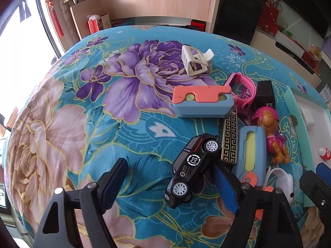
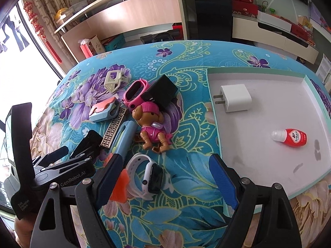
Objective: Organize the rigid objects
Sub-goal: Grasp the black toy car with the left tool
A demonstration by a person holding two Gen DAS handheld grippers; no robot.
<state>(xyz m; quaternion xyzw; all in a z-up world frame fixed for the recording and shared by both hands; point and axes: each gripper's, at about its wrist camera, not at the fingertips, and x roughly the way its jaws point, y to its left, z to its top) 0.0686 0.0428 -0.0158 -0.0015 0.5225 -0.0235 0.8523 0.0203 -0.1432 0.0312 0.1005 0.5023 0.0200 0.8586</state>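
Observation:
A black toy car [image 1: 192, 169] lies tilted on the flowered cloth between the fingers of my left gripper [image 1: 168, 165]. It leans against the blue right pad [image 1: 224, 188], while the left finger [image 1: 115, 175] stands well away, so the jaws are open. My right gripper [image 2: 165, 161] is open above the cloth, with a white smartwatch [image 2: 148, 175] lying between its fingers, nearer the left one. A white tray with a teal rim [image 2: 258, 165] at the right holds a white charger [image 2: 235, 98] and a small red bottle [image 2: 291, 137].
Piled in the middle are a pink watch [image 2: 135, 92], a black adapter [image 2: 163, 92], a pink-clad pup figure [image 2: 151, 128], two blue-and-coral slider toys [image 1: 201, 101], a gold-patterned bar [image 1: 228, 138] and a white clip [image 1: 196, 61]. Shelves and cabinets stand behind.

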